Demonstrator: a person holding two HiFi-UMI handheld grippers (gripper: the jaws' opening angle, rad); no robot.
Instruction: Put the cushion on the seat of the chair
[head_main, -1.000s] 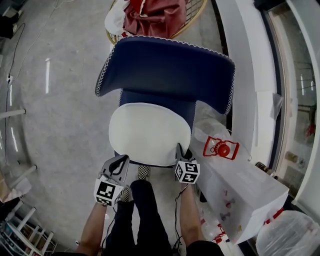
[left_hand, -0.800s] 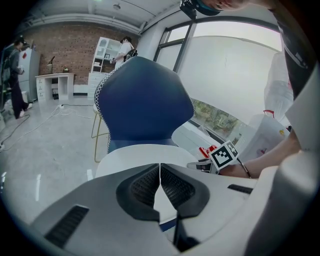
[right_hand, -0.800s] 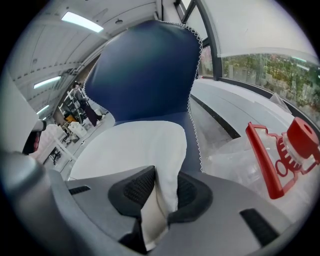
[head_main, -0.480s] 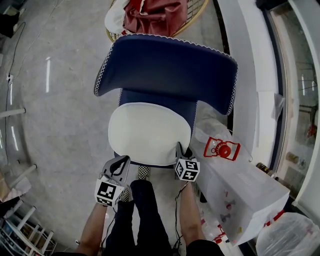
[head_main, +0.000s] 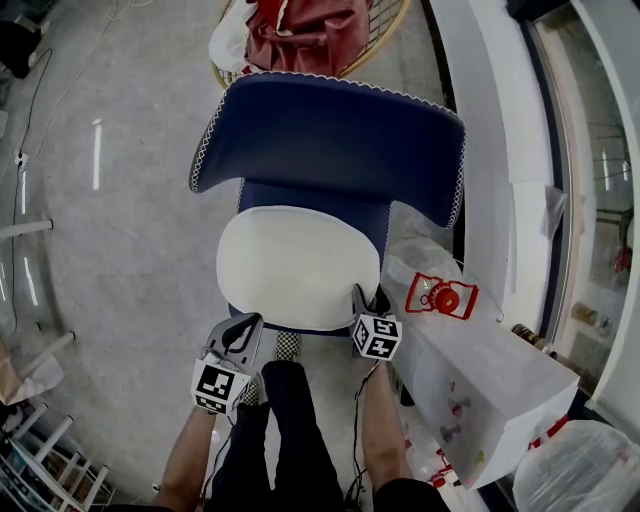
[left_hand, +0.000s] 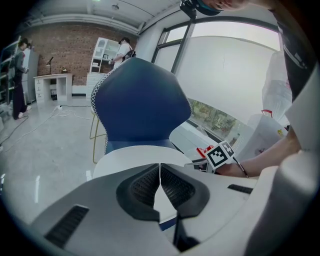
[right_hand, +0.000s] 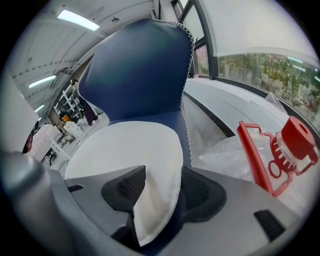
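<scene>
A white round cushion (head_main: 298, 265) lies flat on the seat of the dark blue chair (head_main: 330, 140). My right gripper (head_main: 362, 298) is at the cushion's front right edge. Its jaws have just been opening and now stand open, with the cushion's rim (right_hand: 160, 170) between the pads (right_hand: 122, 187) in the right gripper view (right_hand: 165, 176). My left gripper (head_main: 245, 322) is at the front left of the seat. Its jaws (left_hand: 160, 167) are shut tip to tip with nothing between them. The cushion (left_hand: 135, 155) and chair back (left_hand: 137, 100) lie just beyond them.
A white paper bag (head_main: 490, 380) and a clear plastic bag with a red tag (head_main: 440, 295) stand right of the chair. A white window ledge (head_main: 480, 150) runs along the right. A round basket with red cloth (head_main: 300, 30) is behind the chair. The person's legs (head_main: 290, 430) are below.
In the head view both grippers stay at the seat's front edge and the cushion lies as before; no clear movement shows.
</scene>
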